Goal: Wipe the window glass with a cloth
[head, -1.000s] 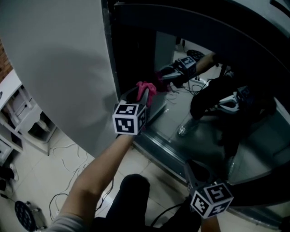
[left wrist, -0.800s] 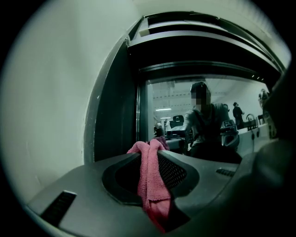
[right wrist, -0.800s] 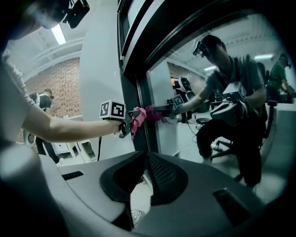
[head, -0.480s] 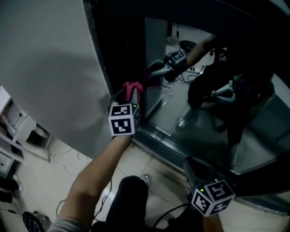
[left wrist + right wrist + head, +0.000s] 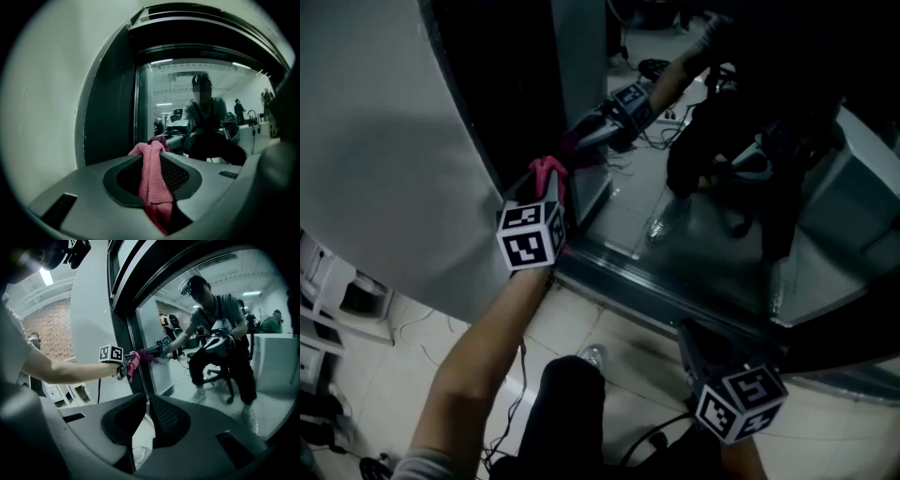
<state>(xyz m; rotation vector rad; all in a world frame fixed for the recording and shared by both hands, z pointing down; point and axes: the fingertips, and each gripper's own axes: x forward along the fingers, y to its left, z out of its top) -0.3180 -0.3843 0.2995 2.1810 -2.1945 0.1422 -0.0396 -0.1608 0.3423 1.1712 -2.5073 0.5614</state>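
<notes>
Clamping the pink cloth [image 5: 153, 185], left tongs [image 5: 151, 155] seemingly press it to glass [image 5: 161, 89]; right tongs [image 5: 146, 399] closed, empty

No readable text, brand, number or sign in any view. The only printed marks are black-and-white square code patterns, not letters or digits. One set is on the left marker cube [image 5: 530, 239] of the left gripper [image 5: 151, 159]. The other is on the right marker cube [image 5: 741, 403] of the right gripper [image 5: 144, 401]. The left marker cube also shows in the right gripper view, with two patterned faces visible. Its reflection in the window glass [image 5: 722, 216] shows one more patterned face, too small to make out. All other surfaces are too dark or blurred for any print to be read.
</notes>
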